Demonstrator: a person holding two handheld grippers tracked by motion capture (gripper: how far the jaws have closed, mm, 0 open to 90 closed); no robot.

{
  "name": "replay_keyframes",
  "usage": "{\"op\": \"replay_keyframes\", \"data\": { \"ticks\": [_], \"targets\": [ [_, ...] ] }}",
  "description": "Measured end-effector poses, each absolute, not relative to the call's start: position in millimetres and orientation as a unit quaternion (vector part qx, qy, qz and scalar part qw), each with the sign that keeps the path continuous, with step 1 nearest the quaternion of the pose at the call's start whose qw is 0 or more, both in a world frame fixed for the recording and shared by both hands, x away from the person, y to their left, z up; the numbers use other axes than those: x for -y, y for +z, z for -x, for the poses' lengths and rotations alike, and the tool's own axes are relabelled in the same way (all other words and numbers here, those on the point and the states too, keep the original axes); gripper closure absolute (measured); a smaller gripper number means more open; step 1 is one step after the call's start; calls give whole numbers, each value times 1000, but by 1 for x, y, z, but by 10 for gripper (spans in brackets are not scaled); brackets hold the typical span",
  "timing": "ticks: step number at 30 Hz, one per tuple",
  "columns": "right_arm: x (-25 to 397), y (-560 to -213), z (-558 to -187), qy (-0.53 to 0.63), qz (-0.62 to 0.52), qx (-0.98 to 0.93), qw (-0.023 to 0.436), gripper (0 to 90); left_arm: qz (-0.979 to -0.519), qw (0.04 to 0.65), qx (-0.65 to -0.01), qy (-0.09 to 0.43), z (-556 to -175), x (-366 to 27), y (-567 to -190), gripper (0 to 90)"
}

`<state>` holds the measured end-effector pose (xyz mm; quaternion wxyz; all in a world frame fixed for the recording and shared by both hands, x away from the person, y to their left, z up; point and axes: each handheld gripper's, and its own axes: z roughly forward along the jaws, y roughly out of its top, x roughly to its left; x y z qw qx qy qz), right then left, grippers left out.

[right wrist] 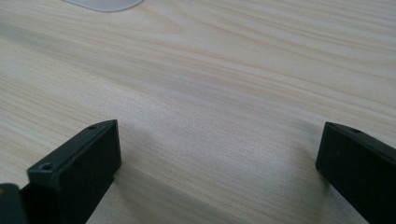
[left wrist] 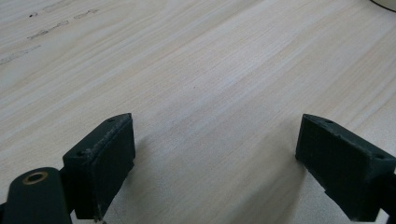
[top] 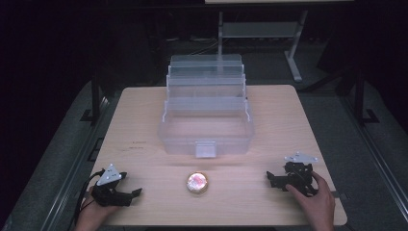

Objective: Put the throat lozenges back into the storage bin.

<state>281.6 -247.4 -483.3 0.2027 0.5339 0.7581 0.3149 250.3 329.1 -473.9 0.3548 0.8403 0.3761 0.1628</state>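
Evidently I have the left gripper (top: 137,192) and the right gripper (top: 269,177) resting wide open and empty at the table's (top: 288,120) near corners, flanking the small round tin (top: 197,183) before the opened clear box (top: 207,130), ready for either reach.

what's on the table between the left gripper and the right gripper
In the high view, a small round tin sits on the table between the left gripper and right gripper.

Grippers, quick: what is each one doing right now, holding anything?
Left gripper: open, holding nothing, jaws wide apart over bare table.
Right gripper: open, holding nothing, also over bare wood.
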Motion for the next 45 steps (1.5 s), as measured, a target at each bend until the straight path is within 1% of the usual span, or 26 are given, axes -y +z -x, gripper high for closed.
{"op": "replay_keyframes", "data": {
  "ticks": [13,23,45],
  "targets": [
    [247,-483,-282,316,-534,-758,203,0,-843,352,-373,160,-251,-329,-473,109],
    [247,-484,-282,316,-535,-757,204,0,-855,345,-359,147,-254,-321,-470,122],
    [247,-484,-282,316,-533,-758,204,0,-863,342,-349,130,-259,-309,-456,128]
  ]
}}
